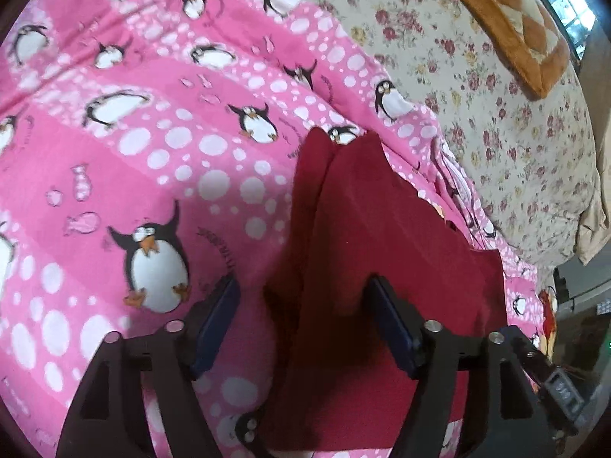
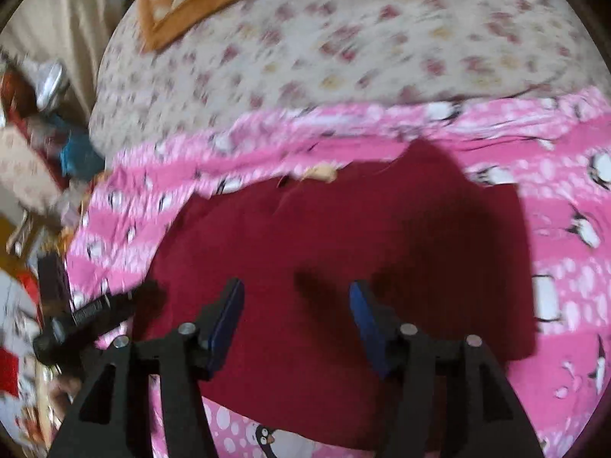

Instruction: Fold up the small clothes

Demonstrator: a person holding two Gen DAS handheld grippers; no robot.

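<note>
The red garment (image 1: 382,252) lies on the pink penguin blanket (image 1: 133,133), close to that blanket's far edge, where the floral sheet (image 1: 496,122) begins. In the left wrist view its left side is bunched into upright folds, with a notch at the far end where the blanket shows through; the rest lies flatter toward the right. In the right wrist view, which is blurred, the garment (image 2: 305,236) spreads wide and mostly flat.

The left gripper (image 1: 301,305) is spread, its fingers straddling the bunched fold and pinching nothing. The right gripper (image 2: 296,305) is also spread, over the garment's near part, holding nothing.

An orange-bordered quilt (image 1: 508,19) lies on the sheet's far side.
</note>
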